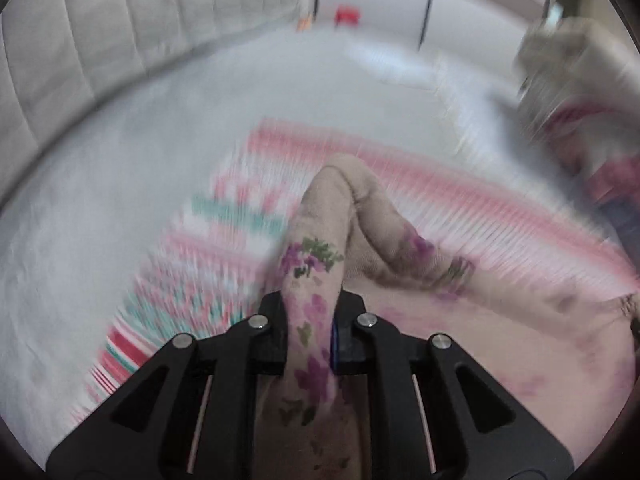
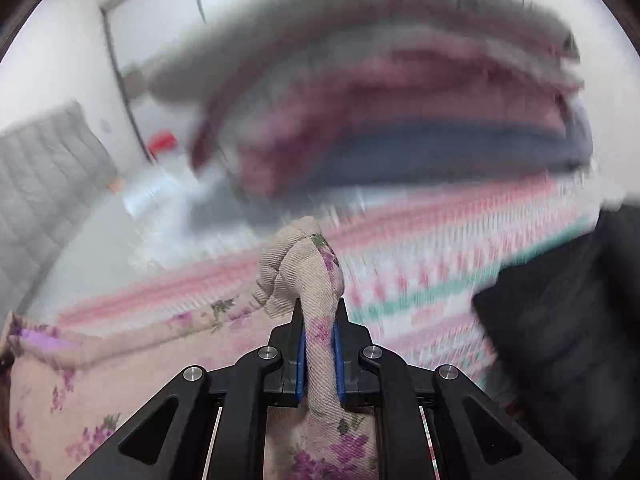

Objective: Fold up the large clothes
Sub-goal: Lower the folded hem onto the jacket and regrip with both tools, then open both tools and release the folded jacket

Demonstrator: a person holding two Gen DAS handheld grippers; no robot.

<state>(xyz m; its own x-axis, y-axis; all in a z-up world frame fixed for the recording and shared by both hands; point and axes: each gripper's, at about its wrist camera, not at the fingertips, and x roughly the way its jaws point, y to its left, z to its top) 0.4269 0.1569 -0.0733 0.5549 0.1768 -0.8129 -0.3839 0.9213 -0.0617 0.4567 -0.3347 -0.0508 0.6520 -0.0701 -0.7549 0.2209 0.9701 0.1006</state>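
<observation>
Left wrist view: bare grey bed sheet (image 1: 100,208) lies leftward. Both the left gripper (image 1: 310,332) and right gripper (image 2: 320,344) clench bunched folds of the floral garment (image 1: 320,248) over a striped blanket (image 2: 440,272).

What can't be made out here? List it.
- Left wrist view: striped cloth pattern, smeared by motion blur.
- Right wrist view: clothes stack, blurred; items can't be counted.
- Right wrist view: dark shape at the right edge, blurred and cut off.
- Both views: floral garment, its whole shape hidden by each tool.
</observation>
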